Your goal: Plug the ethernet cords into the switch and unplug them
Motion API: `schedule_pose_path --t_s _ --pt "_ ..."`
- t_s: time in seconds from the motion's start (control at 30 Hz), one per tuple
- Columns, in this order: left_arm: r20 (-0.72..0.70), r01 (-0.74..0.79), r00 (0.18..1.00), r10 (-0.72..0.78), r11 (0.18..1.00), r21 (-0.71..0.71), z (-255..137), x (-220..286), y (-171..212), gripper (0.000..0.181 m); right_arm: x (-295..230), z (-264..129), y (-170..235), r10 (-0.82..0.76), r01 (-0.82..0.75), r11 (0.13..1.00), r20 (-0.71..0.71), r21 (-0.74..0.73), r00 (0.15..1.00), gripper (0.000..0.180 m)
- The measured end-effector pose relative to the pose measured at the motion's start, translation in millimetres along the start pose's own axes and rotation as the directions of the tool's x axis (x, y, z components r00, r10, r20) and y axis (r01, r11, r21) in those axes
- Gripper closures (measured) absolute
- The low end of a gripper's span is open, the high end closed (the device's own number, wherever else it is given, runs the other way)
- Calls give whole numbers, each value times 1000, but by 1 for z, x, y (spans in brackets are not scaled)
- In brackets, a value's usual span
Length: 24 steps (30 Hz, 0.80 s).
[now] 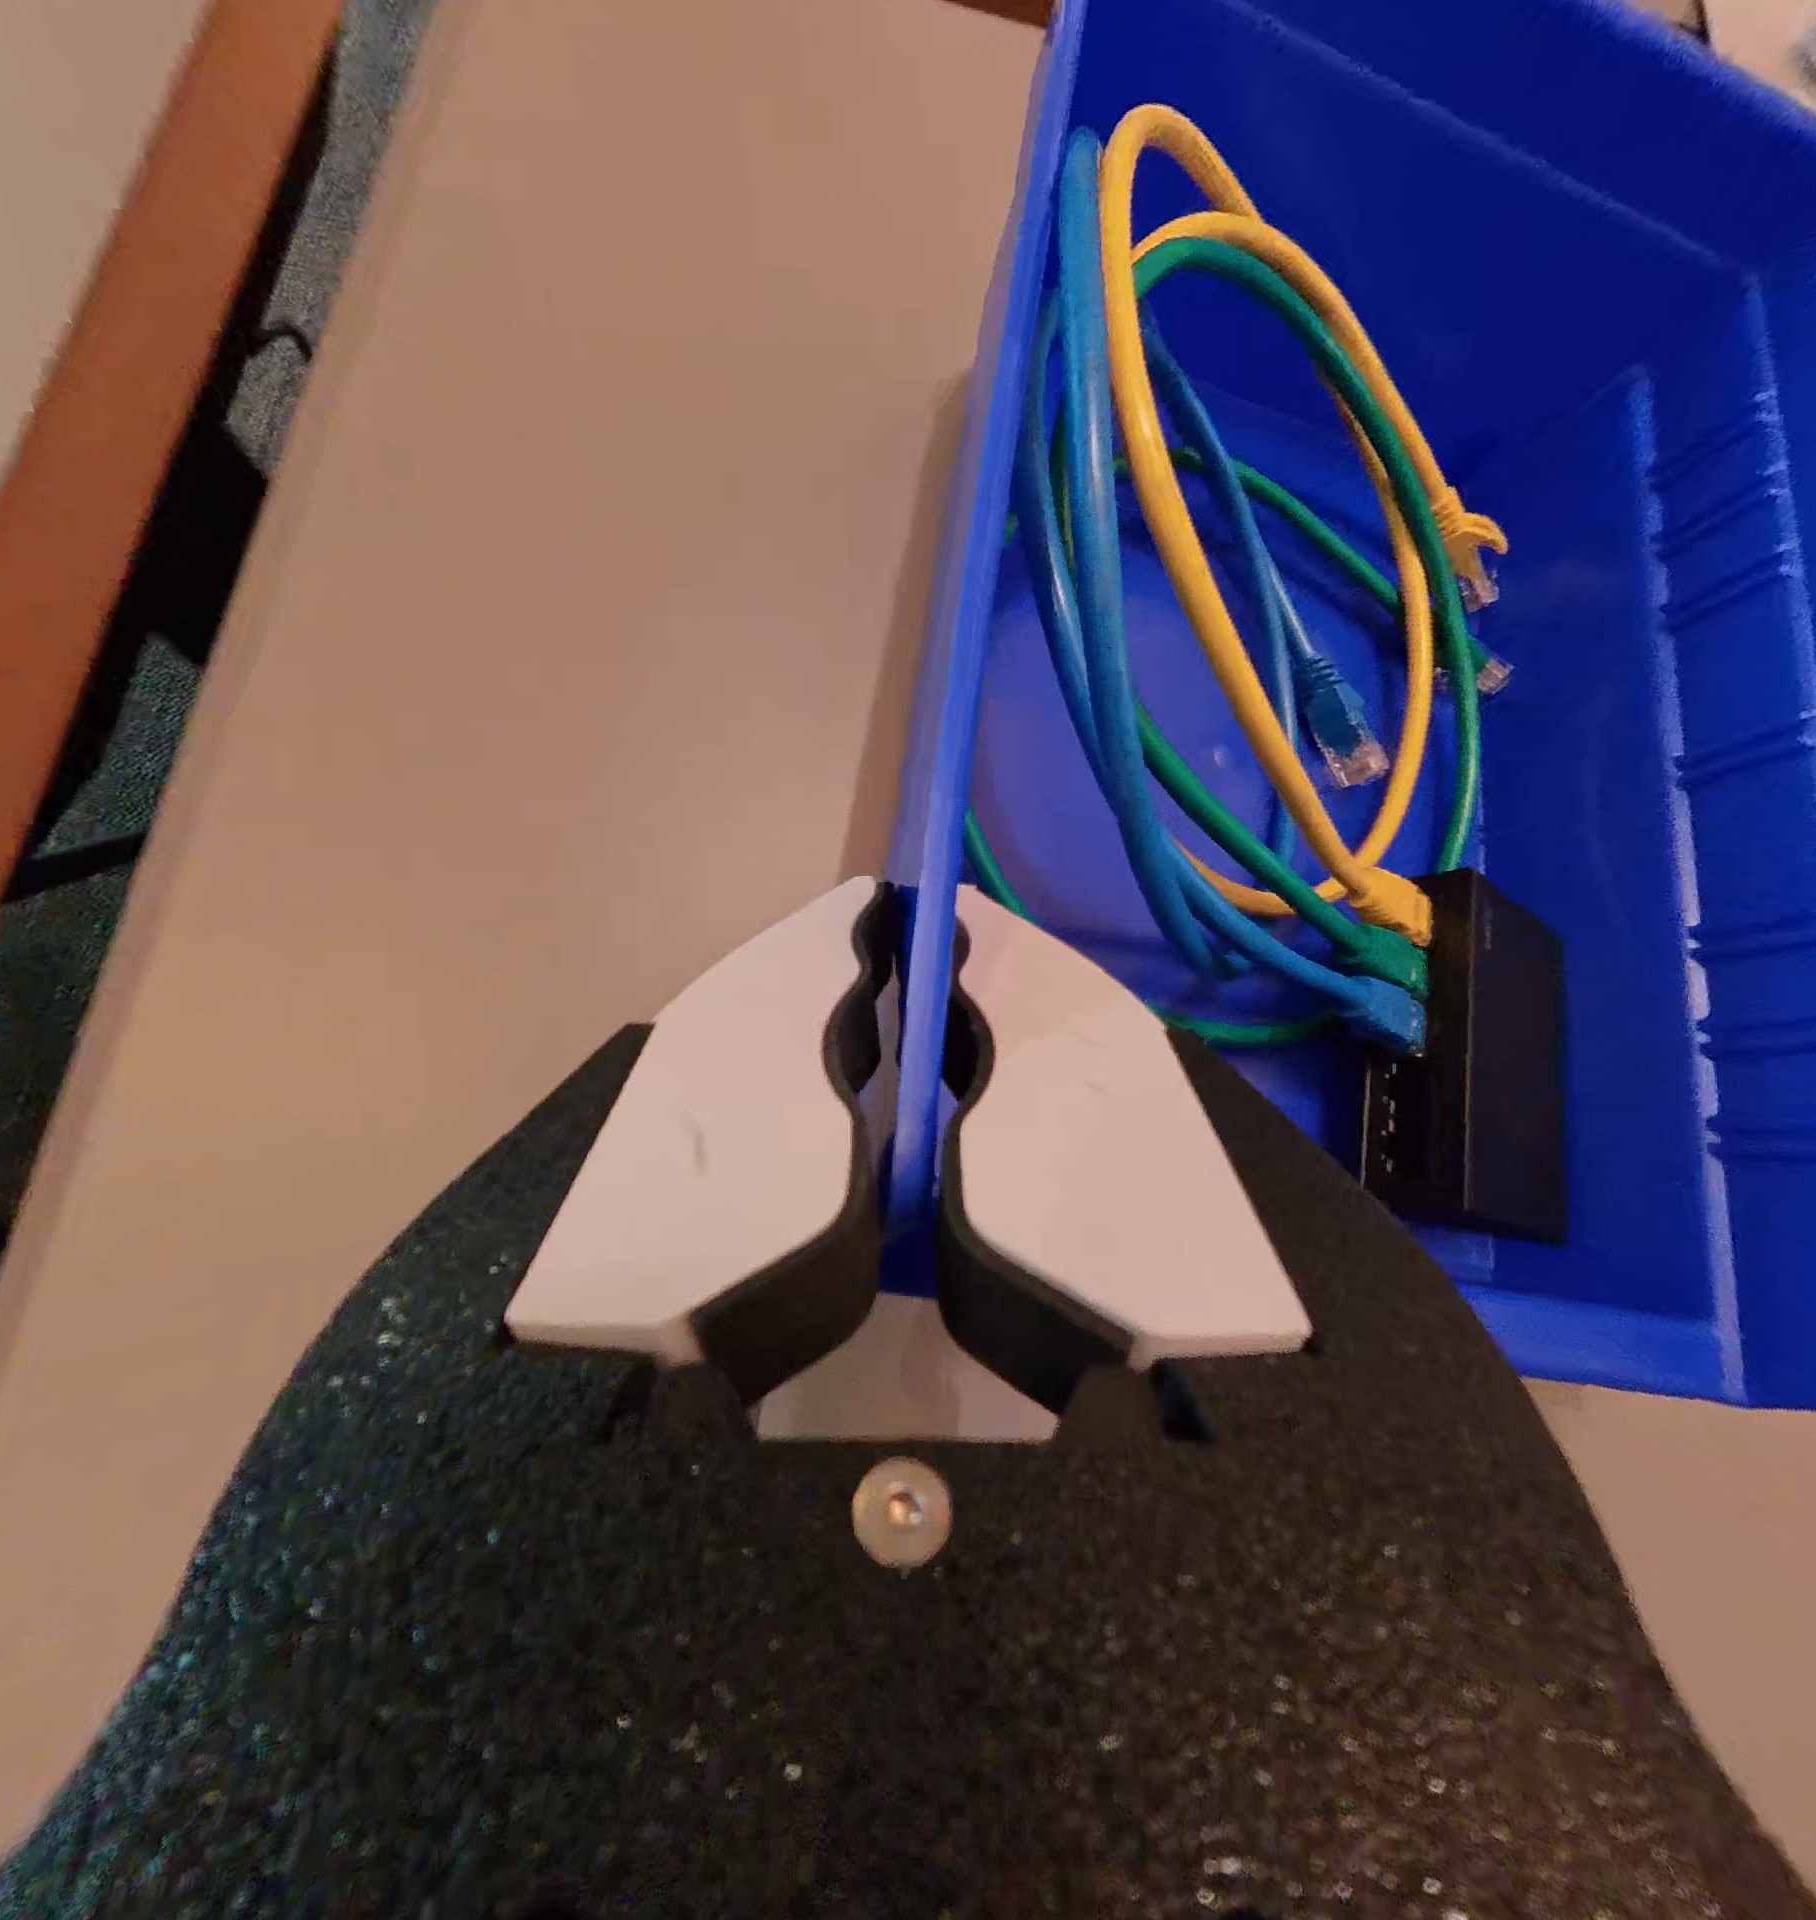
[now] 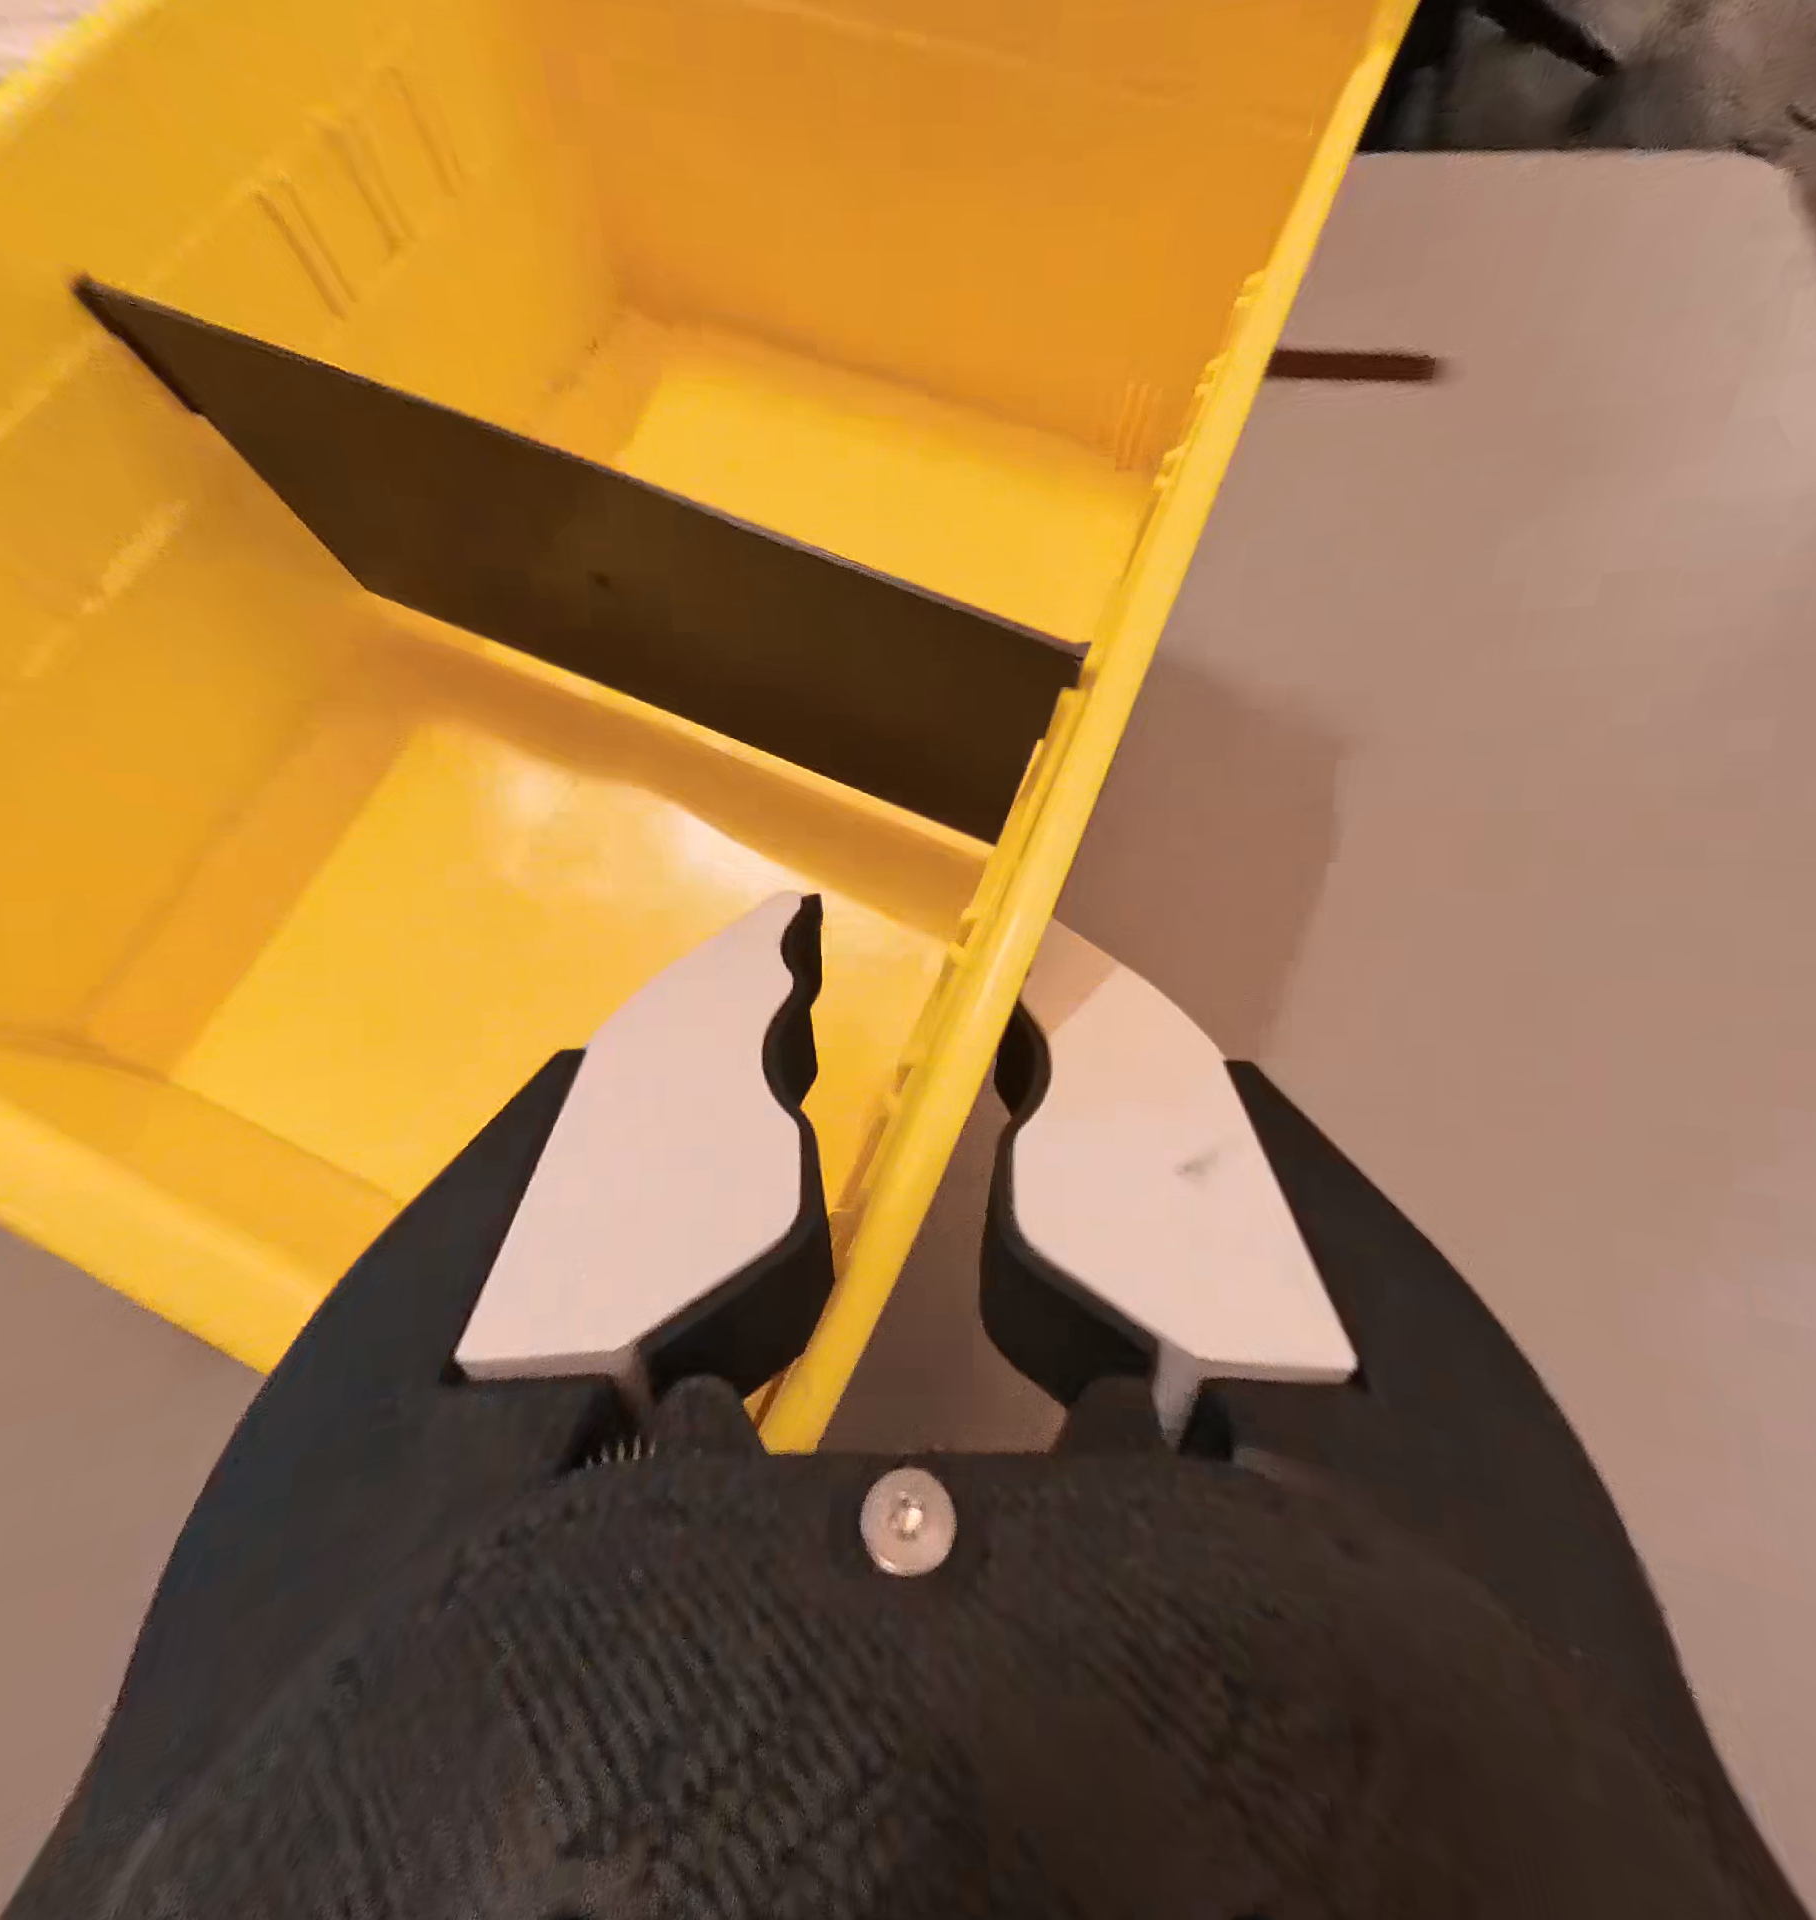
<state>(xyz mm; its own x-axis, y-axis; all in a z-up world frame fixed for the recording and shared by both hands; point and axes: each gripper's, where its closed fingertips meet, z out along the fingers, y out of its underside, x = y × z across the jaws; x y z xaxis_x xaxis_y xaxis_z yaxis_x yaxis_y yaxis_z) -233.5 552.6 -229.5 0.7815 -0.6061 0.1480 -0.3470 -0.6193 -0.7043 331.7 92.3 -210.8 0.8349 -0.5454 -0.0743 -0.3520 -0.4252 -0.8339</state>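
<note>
A: Ethernet cords and their switch: where were they?

B: All inside a big blue bin (image 1: 1735,644) that stood on a pale bench (image 1: 592,582). That bin was the largest thing in the left wrist view. A yellow bin (image 2: 260,644) of similar build filled the right wrist view, on the same kind of pale surface.

A: What was in the yellow one?

B: A dark flat divider (image 2: 613,582) crossed it from wall to wall, splitting it into two compartments. Both looked bare.

A: And the tools?

B: The left tool (image 1: 919,1039) was pinching the blue bin's near side wall, one finger outside and one inside, pads pressed to the plastic. The right tool (image 2: 914,1081) straddled the yellow bin's right wall. Its fingers were spread somewhat; the outer pad touched the wall, while a small gap showed at the inner pad, so I could not tell whether it gripped firmly.

A: Now the cords.

B: Three loops leaned against the blue bin's left wall: a yellow cord (image 1: 1164,499), a green cord (image 1: 1455,582) and a blue cord (image 1: 1091,540). One end of each was plugged into the black switch (image 1: 1486,1060), which lay on the bin floor near its front. The three plugs sat side by side, yellow farthest, green in the middle, blue nearest. The other ends lay loose on the floor.
</note>
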Motion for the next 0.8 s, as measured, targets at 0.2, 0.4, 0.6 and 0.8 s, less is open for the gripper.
schedule_pose_path --t_s 0.2,0.4,0.6,0.8 --pt "60 -48 997 49 999 -15 46 38 -24 162 82 12 30 54 -57 996 -53 -71 997 147" --pt "460 -302 845 271 953 -6 14 41 -69 123 83 29 19 -54 51 993 -26 -103 998 141" --pt "166 -809 584 795 554 194 8 283 -146 83 95 -28 24 -139 129 989 -171 -70 975 73" --pt "134 -992 3 991 -15 128 50 431 -148 68 35 -100 71 -86 94 994 -129 58 988 65"
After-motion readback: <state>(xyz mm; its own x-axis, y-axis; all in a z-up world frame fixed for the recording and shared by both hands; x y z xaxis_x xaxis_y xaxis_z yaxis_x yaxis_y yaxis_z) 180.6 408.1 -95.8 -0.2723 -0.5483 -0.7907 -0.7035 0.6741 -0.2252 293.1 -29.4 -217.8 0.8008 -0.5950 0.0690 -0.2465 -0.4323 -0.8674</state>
